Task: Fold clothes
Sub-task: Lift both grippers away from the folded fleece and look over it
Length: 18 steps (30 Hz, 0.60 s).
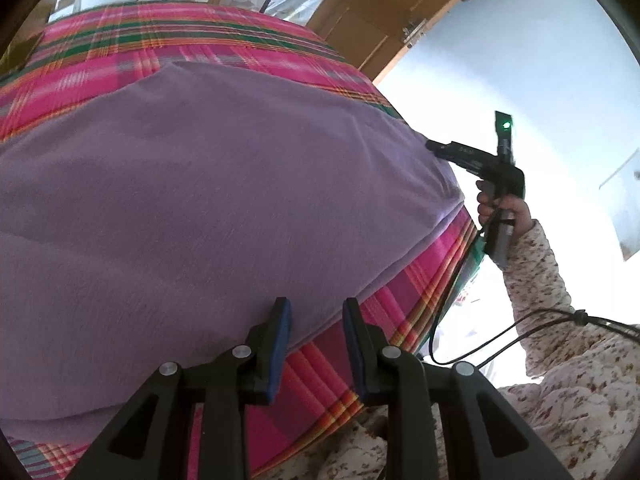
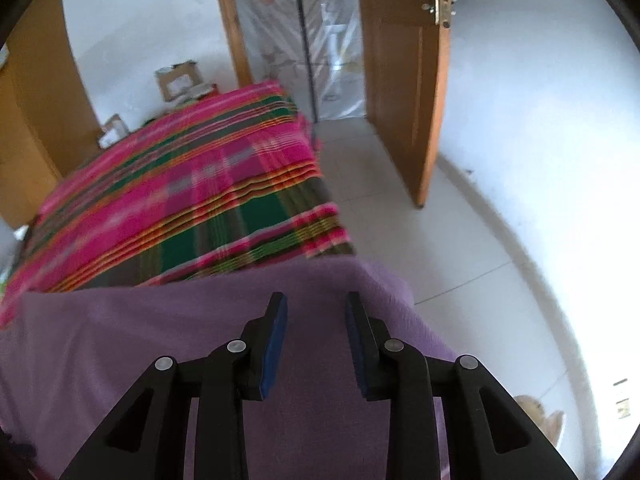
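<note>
both tools point downward with jaws parted and empty: left tool [image 1: 316,344], right tool [image 2: 316,340].

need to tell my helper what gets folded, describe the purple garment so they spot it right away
Find the bed with the bright pink, green and orange plaid cover. Spread flat on its near end is the purple garment, reaching the bed's right edge. It is the only plain, single-colour cloth there, unlike the striped cover beneath it.

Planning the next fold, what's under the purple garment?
The purple garment lies on a pink plaid cloth, which shows around its edges. Whatever is beneath that cloth is covered.
</note>
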Available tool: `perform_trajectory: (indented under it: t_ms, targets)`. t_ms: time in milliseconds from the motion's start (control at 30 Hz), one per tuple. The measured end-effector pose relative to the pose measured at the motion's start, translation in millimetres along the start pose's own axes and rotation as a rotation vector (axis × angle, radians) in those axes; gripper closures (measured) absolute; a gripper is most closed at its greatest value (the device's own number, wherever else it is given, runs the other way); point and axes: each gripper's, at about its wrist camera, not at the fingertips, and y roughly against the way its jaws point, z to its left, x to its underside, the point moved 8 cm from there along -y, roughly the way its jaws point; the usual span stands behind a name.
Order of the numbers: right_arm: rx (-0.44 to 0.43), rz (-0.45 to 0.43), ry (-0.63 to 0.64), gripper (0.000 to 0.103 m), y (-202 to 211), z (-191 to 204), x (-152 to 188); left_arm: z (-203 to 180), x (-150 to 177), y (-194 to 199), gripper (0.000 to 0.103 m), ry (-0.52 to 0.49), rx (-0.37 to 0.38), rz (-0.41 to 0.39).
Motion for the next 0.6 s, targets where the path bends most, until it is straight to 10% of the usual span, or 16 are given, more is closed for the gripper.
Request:
perform_trajectory:
  t_ms: [600]
  targets:
    - [-0.192, -0.044, 0.291, 0.069, 64.6, 61.1, 92.2, -22.0, -1.5, -14.0, 0.073, -0.177, -0.151, -0.007]
